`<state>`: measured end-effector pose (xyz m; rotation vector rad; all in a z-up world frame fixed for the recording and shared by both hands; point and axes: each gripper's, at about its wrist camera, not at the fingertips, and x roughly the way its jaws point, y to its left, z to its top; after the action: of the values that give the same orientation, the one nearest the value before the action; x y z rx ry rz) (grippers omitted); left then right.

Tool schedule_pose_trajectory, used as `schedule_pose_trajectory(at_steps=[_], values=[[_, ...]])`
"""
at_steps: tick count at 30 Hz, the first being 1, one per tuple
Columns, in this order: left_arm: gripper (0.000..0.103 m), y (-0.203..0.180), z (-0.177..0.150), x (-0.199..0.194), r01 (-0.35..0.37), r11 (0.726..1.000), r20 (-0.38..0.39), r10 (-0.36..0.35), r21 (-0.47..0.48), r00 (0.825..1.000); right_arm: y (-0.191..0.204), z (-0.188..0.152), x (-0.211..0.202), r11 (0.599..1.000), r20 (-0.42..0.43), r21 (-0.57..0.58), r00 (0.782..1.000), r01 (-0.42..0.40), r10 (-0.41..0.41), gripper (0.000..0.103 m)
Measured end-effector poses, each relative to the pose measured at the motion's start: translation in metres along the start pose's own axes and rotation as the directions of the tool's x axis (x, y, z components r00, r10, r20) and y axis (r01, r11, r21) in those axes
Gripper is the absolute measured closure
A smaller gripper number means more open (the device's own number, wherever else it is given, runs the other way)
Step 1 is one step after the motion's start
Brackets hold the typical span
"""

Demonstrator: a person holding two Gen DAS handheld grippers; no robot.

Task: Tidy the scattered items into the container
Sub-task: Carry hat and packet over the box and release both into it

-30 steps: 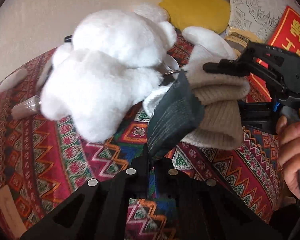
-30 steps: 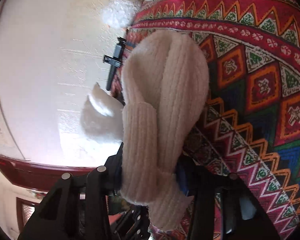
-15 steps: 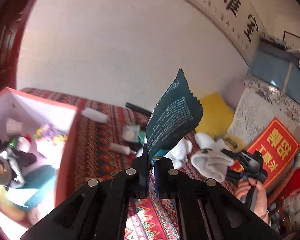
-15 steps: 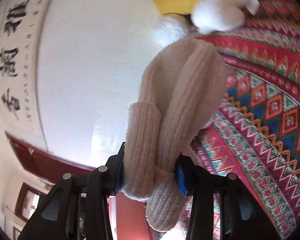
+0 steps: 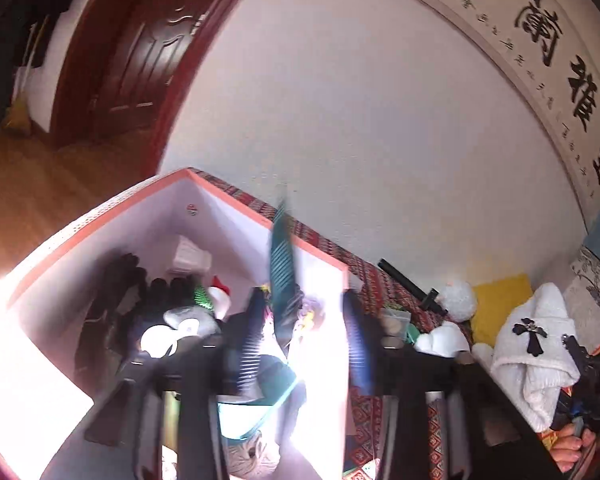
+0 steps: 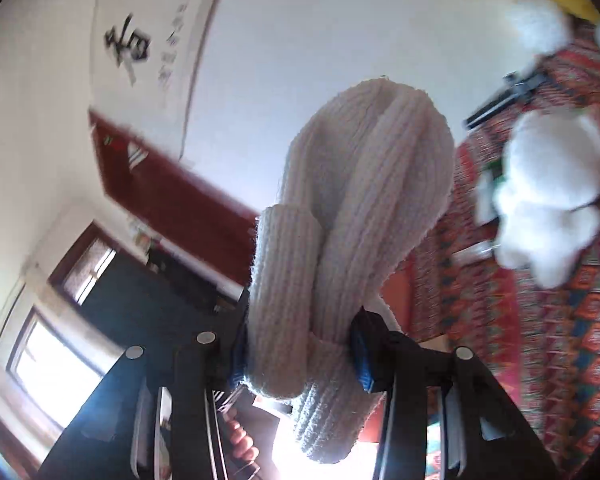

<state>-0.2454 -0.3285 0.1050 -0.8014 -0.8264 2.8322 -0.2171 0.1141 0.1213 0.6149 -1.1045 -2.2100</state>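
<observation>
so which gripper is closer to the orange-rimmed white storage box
Left. The left gripper hangs right over the orange-rimmed white storage box, jaws just opened. The right gripper sits off beside it over the bed.

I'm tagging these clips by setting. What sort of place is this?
Most likely a room in a home: a calligraphy scroll on the wall, a wooden door, and cushions and plush toys on a patterned cloth.

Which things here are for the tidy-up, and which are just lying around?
For the tidy-up:
- box
- green packet between the open left gripper jaws, which were just opening
- knit hat in the right gripper
- white plush toy

Lying around:
- yellow cushion
- wall scroll
- door
</observation>
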Motion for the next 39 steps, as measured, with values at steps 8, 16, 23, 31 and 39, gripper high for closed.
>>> schedule_pose_trajectory(at_steps=[8,16,23,31,39], values=[[0.014,0.070,0.014,-0.044,-0.100,0.984,0.132,0.119,-0.146,0.984,0.093,-0.019,0.112,0.979,-0.137,-0.154,0.984,-0.133,0.112,0.057],[0.014,0.108,0.018,-0.058,-0.101,0.966,0.150,0.139,-0.237,0.979,0.086,-0.039,0.185,0.973,-0.303,-0.226,0.947,0.040,-0.110,0.014],[0.014,0.107,0.016,-0.063,-0.087,0.969,0.144,0.123,-0.232,0.982,0.042,-0.038,0.153,0.971,-0.271,-0.187,0.942,0.150,-0.197,0.014],[0.014,0.094,0.012,-0.055,-0.084,0.974,0.124,0.111,-0.209,0.986,-0.016,-0.017,0.091,0.963,-0.194,-0.099,0.944,0.251,-0.266,0.014],[0.014,0.048,0.002,-0.031,-0.086,0.992,0.078,0.093,-0.089,0.993,-0.084,0.009,0.020,0.936,-0.103,0.037,0.933,0.349,-0.344,0.014]])
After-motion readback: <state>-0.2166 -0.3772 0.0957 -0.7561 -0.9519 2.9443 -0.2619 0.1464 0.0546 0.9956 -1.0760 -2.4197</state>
